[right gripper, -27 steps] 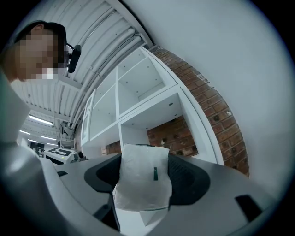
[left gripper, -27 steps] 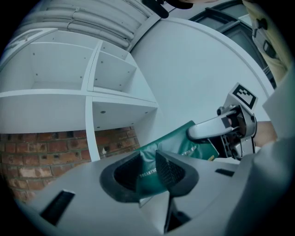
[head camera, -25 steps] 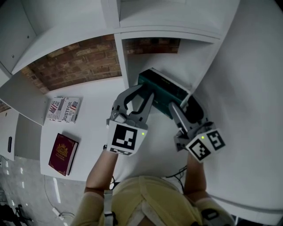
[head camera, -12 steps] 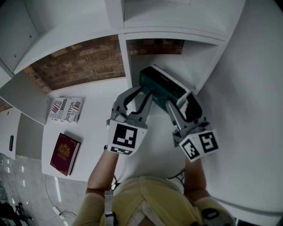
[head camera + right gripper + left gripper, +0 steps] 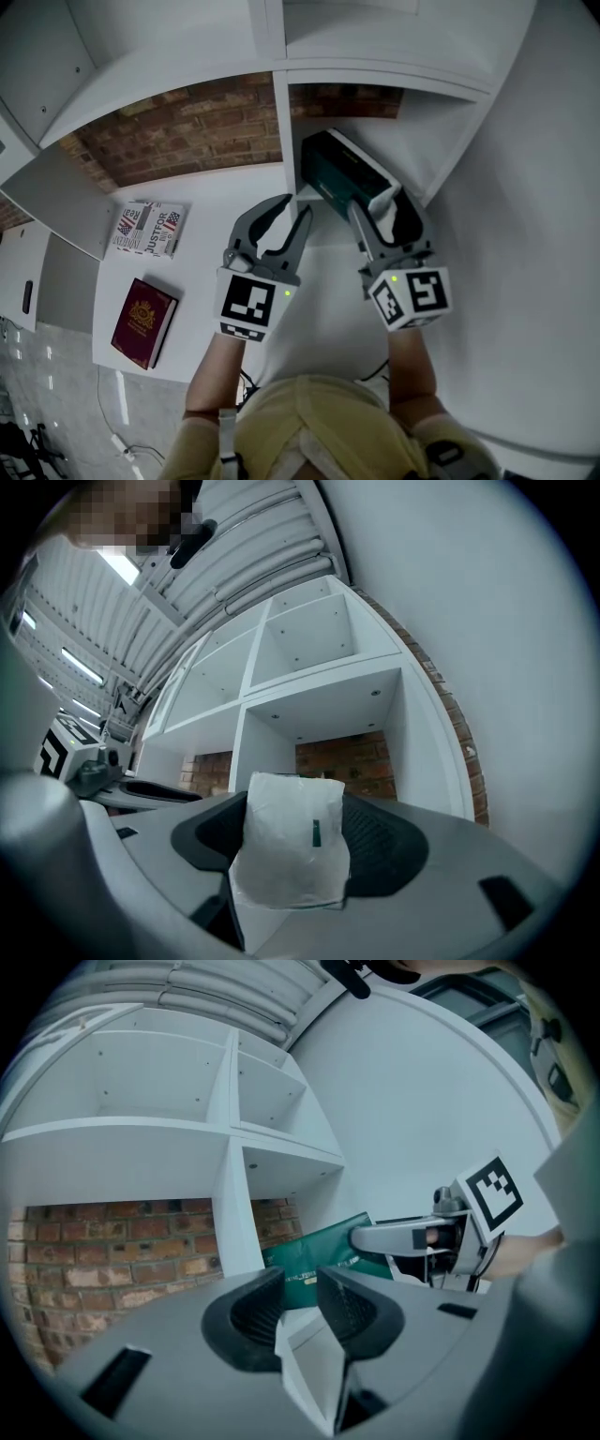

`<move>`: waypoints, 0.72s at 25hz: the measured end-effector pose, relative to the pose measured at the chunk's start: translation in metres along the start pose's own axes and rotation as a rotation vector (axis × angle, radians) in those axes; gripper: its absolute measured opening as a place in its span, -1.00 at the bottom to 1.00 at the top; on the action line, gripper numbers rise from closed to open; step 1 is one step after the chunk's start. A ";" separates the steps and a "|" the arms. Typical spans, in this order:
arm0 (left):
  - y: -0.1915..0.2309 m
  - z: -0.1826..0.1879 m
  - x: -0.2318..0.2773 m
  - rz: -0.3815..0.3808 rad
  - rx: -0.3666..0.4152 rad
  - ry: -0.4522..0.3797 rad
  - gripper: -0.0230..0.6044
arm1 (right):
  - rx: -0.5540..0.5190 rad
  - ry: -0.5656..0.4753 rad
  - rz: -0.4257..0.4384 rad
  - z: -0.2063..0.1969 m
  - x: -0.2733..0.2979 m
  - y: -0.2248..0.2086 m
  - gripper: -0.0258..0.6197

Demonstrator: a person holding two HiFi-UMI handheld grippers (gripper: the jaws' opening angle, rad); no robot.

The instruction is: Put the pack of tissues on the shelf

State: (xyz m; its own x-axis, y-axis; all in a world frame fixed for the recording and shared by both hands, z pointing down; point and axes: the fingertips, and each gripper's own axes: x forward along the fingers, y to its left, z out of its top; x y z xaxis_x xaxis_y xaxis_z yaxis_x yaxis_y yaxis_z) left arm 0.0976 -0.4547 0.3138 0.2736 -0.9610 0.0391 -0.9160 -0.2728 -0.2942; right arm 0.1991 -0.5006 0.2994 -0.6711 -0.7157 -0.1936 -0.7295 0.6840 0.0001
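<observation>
The pack of tissues point(image 5: 339, 171), dark green with a white plastic end point(image 5: 289, 841), is tilted at the mouth of the lower right compartment of the white shelf point(image 5: 424, 141). My right gripper point(image 5: 382, 208) is shut on the pack's near white end. In the left gripper view the pack point(image 5: 314, 1258) shows just right of the shelf's upright divider point(image 5: 234, 1218). My left gripper point(image 5: 292, 214) hovers just left of the pack, clear of it. Its jaws stand a narrow gap apart with nothing between them.
On the white counter point(image 5: 202, 202) at the left lie a printed white packet point(image 5: 145, 228) and a maroon booklet point(image 5: 142, 322). A brick wall point(image 5: 178, 131) backs the lower compartments. A curved white wall point(image 5: 525, 234) closes in on the right.
The right gripper has carried the pack forward toward the right compartment. The left gripper, earlier close against the pack's side, now stands back from it.
</observation>
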 end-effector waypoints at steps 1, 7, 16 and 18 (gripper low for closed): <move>0.003 -0.002 -0.003 0.003 -0.011 0.004 -0.62 | -0.008 0.000 -0.003 -0.001 0.003 0.001 0.04; 0.018 -0.012 -0.021 0.028 -0.079 0.016 -0.62 | -0.024 0.009 -0.037 -0.010 0.016 0.004 0.04; 0.035 -0.026 -0.043 0.065 -0.147 0.049 -0.62 | -0.048 0.022 -0.129 -0.019 0.033 0.004 0.04; 0.038 -0.026 -0.046 0.069 -0.155 0.047 -0.62 | -0.058 0.025 -0.141 -0.021 0.038 0.004 0.04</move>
State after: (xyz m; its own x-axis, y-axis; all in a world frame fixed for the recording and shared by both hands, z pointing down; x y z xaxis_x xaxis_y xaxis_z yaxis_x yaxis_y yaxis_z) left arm 0.0422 -0.4223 0.3260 0.1984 -0.9777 0.0693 -0.9672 -0.2067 -0.1475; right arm 0.1675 -0.5281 0.3130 -0.5643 -0.8076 -0.1711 -0.8225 0.5679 0.0319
